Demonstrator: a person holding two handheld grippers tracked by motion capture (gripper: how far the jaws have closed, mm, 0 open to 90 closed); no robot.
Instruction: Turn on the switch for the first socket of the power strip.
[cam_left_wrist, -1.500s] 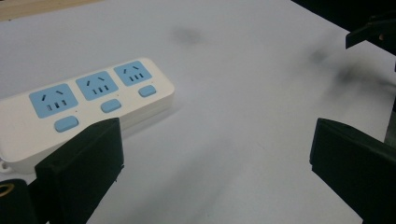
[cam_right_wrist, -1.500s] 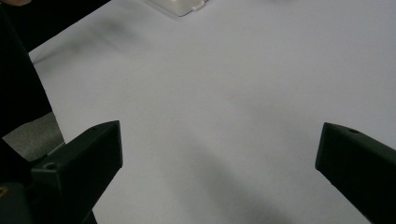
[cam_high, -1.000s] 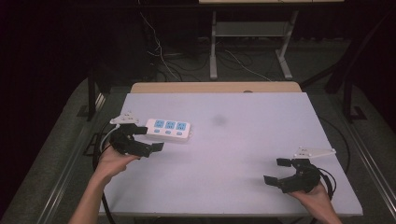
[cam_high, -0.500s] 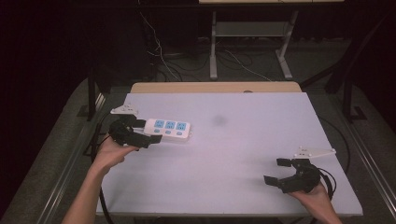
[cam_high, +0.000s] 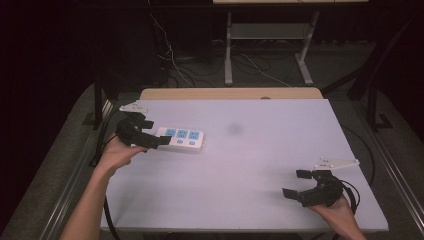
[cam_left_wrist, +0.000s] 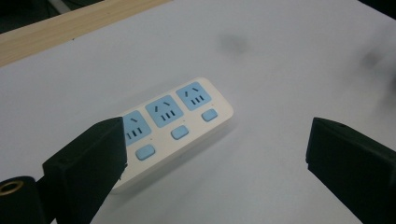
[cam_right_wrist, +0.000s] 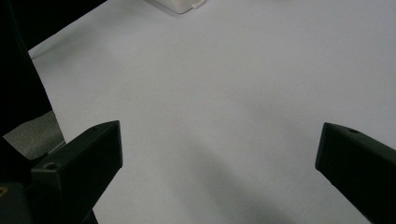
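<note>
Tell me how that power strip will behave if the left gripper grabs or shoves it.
The power strip looks like rigid plastic, so probably stiff. Flat and low on the table, it should slide, not tip. Its smooth casing may slip.

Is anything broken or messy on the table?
Nothing looks broken or spilled. The power strip lies flat, a bit slanted to the table's edges, and no cord on it can be seen. One faint dark smudge marks the tabletop. The left gripper is open around the strip's end.
</note>
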